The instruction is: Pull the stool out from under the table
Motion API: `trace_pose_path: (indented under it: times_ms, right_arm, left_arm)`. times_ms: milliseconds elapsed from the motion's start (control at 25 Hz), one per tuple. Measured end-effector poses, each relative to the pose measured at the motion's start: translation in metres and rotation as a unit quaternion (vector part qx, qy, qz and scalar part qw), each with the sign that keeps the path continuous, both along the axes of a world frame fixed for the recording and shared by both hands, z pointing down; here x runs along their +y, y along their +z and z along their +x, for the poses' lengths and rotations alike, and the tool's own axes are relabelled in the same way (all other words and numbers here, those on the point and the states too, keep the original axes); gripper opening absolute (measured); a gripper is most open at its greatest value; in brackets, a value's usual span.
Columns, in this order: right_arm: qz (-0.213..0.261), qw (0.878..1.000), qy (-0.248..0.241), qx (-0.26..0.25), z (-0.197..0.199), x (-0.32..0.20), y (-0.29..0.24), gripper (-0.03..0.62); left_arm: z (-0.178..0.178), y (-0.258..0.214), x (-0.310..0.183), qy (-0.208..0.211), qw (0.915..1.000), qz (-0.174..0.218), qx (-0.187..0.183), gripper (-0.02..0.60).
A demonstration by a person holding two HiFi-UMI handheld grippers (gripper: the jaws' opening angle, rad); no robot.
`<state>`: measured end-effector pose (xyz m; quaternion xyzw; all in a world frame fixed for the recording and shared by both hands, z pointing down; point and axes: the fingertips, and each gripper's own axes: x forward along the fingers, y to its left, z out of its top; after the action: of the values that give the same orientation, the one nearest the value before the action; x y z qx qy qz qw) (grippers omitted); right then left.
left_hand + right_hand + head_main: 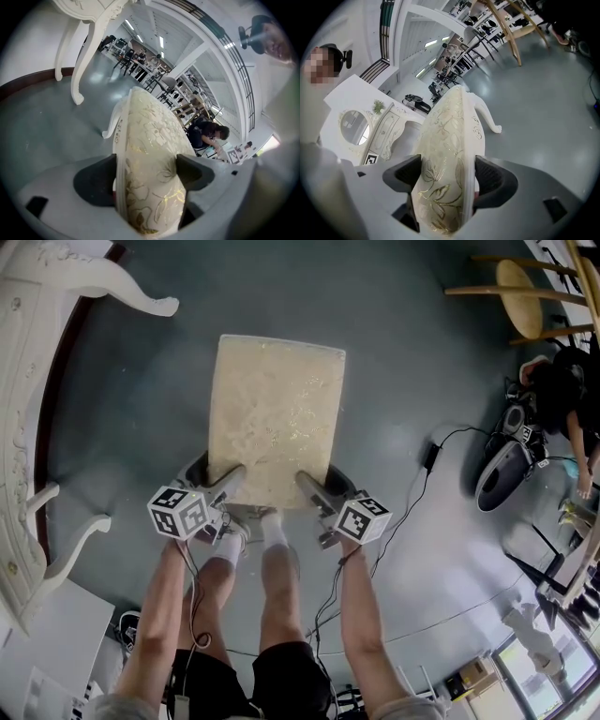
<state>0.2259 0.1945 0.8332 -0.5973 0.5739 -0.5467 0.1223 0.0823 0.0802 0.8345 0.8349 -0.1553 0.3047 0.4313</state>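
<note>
Near edge of the stool point(275, 418) clamped tight in left hand-held gripper point(231, 482) and right hand-held gripper point(310, 487).

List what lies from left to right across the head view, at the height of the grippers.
The white carved table → left gripper → stool, clamped at its near edge by both grippers → right gripper → black cable on the floor → grey rounded machine.

The stool point(275, 418) has a cream seat with gold flowers and white curved legs; it stands upright, apart from the white carved table point(21, 427).
</note>
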Motion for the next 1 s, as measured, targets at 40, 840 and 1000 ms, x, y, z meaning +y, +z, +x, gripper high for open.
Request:
trace_pose_path:
  times_ms: [40, 840, 1000]
  right_arm:
    - [-0.001, 1.0, -0.002, -0.002, 0.0, 0.0, 0.0, 0.368]
    - [-0.038, 0.985, -0.06, 0.16, 0.03, -0.047, -0.076, 0.368]
    - [-0.025, 0.978, -0.066, 0.198, 0.04, -0.07, -0.125, 0.368]
  left_arm:
    - [0.0, 0.0, 0.0, 0.001, 1.0, -0.002, 0.0, 0.383]
    - [0.023, -0.094, -0.061, 0.004, 0.9956, 0.093, 0.012, 0.38]
    - [0.031, -0.146, -0.082, -0.005, 0.9913, 0.129, 0.022, 0.38]
